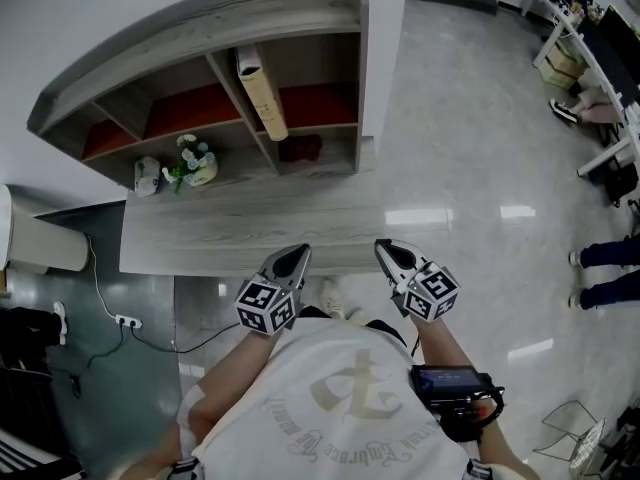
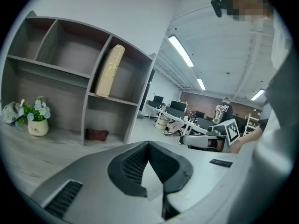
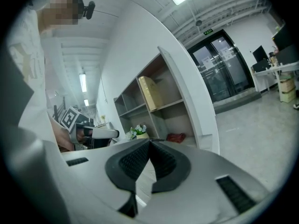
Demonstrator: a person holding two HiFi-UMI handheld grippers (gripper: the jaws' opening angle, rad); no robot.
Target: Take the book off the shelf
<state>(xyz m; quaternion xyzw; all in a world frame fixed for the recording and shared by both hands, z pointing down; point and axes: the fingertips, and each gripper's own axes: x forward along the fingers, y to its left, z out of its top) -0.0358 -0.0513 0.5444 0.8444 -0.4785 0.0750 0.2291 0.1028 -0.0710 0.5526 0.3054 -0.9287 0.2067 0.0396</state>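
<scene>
Grey wood-grain boards make up the shelf (image 1: 200, 23), which stands on a counter (image 1: 240, 233) of the same finish. The cream-coloured book (image 1: 262, 96) leans in the upper right compartment, its top tipped against the divider; no print on it can be read in any view. In the compartment below lies a small dark red thing (image 1: 300, 149), too blurred to name. A white crumpled thing (image 1: 146, 175) beside the flower pot (image 1: 198, 164) is just as hard to make out. The person's shirt (image 1: 340, 398) covers the floor at 6 o'clock in the head view.

Only the head view shows both tools together: the left gripper (image 1: 297, 253) and the right gripper (image 1: 385, 248) sit side by side at 6 o'clock from the book, well apart from it. The left gripper view adds office desks (image 2: 187, 120) at 3 o'clock; the right gripper view adds glass doors (image 3: 224, 69) at 2 o'clock.

Each gripper view shows its own jaws closed, pad against pad, with nothing between them and touching nothing.
</scene>
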